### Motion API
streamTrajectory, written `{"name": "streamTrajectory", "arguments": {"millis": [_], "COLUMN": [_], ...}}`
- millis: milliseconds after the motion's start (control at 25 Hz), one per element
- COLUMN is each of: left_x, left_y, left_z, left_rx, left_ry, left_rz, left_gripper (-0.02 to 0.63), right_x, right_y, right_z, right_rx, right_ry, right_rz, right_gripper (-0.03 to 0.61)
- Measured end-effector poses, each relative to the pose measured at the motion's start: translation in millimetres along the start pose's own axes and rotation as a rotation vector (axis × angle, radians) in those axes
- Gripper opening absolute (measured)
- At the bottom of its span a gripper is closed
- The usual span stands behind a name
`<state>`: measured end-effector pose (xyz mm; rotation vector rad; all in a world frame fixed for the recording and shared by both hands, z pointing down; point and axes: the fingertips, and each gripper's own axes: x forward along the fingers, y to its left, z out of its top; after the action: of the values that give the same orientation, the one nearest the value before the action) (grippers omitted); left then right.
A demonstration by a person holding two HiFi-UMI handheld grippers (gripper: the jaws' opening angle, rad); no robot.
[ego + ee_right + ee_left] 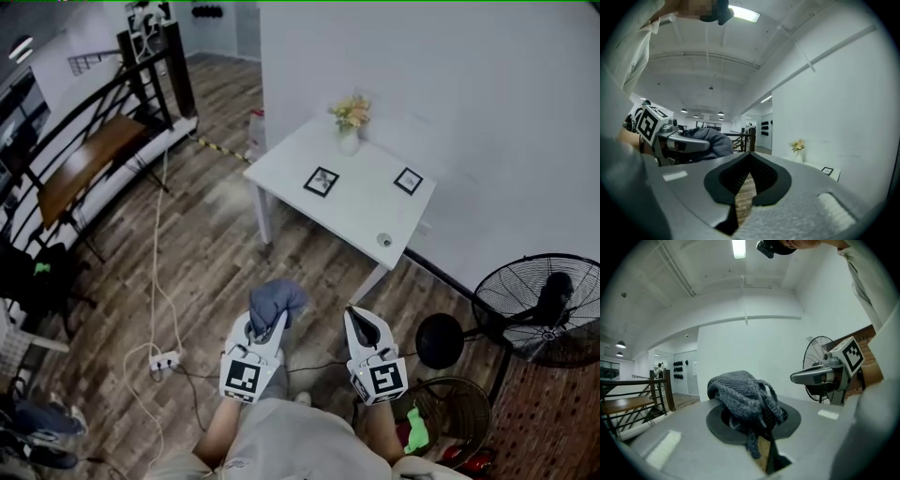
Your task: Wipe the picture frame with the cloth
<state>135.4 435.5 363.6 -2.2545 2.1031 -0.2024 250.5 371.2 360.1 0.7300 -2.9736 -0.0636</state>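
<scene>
Two small black picture frames lie flat on a white table (281, 173): one (322, 181) near the middle, the other (408, 180) toward the right, which also shows as a frame (827, 171) in the right gripper view. My left gripper (265, 330) is shut on a bunched grey cloth (276, 302), which drapes over the jaws as a knitted cloth (745, 399). My right gripper (361, 323) is shut with nothing in it. Both grippers hang over the wooden floor, well short of the table.
A vase of flowers (351, 120) and a small round object (384, 240) stand on the table. A standing fan (542, 305) and a round black base (440, 340) are at the right. A white cable and power strip (164, 360) lie on the floor at the left, near a railing (89, 112).
</scene>
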Motion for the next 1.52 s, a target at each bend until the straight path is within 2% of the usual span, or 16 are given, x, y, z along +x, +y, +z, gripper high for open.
{"name": "streamTrajectory", "arguments": {"millis": [720,1200,1520], "left_x": [91.3,133.5,179.8], "left_y": [126.3,158.4,173.2], "left_z": [-9.4,-21.6,-29.2], "left_rx": [-0.030,-0.052,-0.045], "left_ry": [-0.039,-0.036,-0.017], "left_rz": [-0.065,-0.102,-0.104], "left_gripper": [0.086,0.086,0.086], "right_x": [144.3,183.5,219.9], "right_y": [-27.7,-43.0,-81.5], "right_z": [6.7,-0.5,-6.3], "right_rx": [-0.021,-0.020,-0.011], "right_ry": [0.036,0.065,0.062], "right_rz": [-0.082,-0.130,-0.136], "right_gripper": [0.005,0.005,0.005]}}
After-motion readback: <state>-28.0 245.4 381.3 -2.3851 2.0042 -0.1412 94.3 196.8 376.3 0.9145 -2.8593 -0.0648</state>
